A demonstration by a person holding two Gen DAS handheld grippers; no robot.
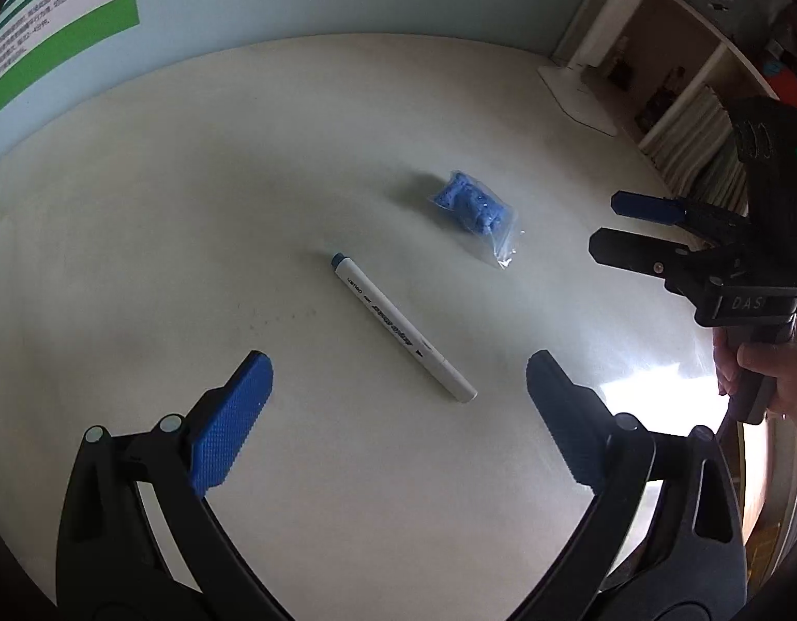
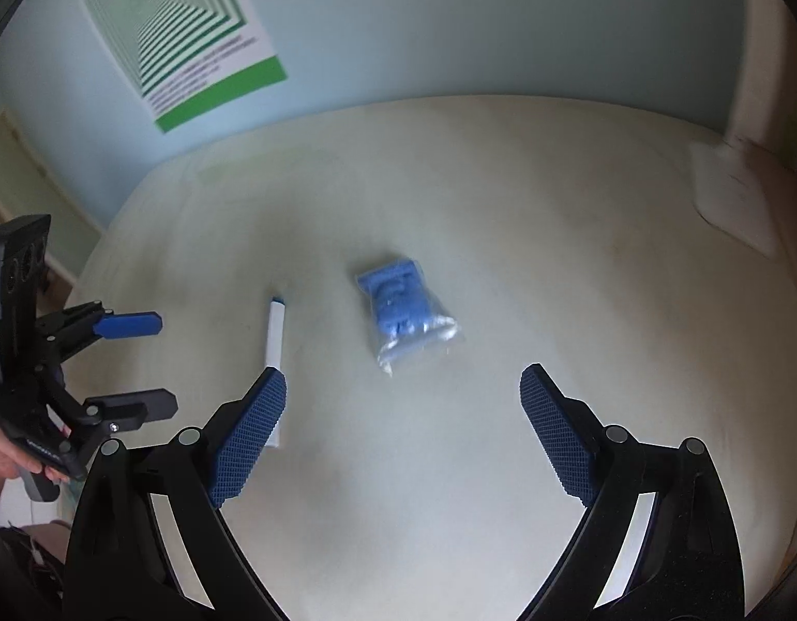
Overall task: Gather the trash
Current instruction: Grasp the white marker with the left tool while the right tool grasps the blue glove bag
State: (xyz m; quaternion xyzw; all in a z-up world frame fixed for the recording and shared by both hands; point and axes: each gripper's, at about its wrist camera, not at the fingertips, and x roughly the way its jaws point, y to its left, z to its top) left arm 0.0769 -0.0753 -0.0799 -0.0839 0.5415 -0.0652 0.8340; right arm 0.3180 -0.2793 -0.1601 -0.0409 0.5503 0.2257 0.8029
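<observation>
A clear plastic bag of blue stuff (image 1: 473, 207) (image 2: 403, 308) lies near the middle of the white round table (image 1: 243, 155) (image 2: 553, 233). A white marker pen (image 1: 401, 326) (image 2: 275, 341) with a blue end lies beside it, closer to me. My left gripper (image 1: 398, 393) (image 2: 158, 362) hangs open above the table, its fingers either side of the marker's near end, not touching it. My right gripper (image 2: 403, 409) (image 1: 605, 225) is open too, a little short of the bag, with the marker's near end hidden behind its left finger.
A white lamp base (image 1: 579, 98) (image 2: 729, 196) stands at the table's far right. Behind it is a shelf with books (image 1: 698, 119). A green striped poster (image 2: 176, 36) (image 1: 57, 15) hangs on the pale blue wall. A hand (image 1: 770, 372) holds the right gripper's handle.
</observation>
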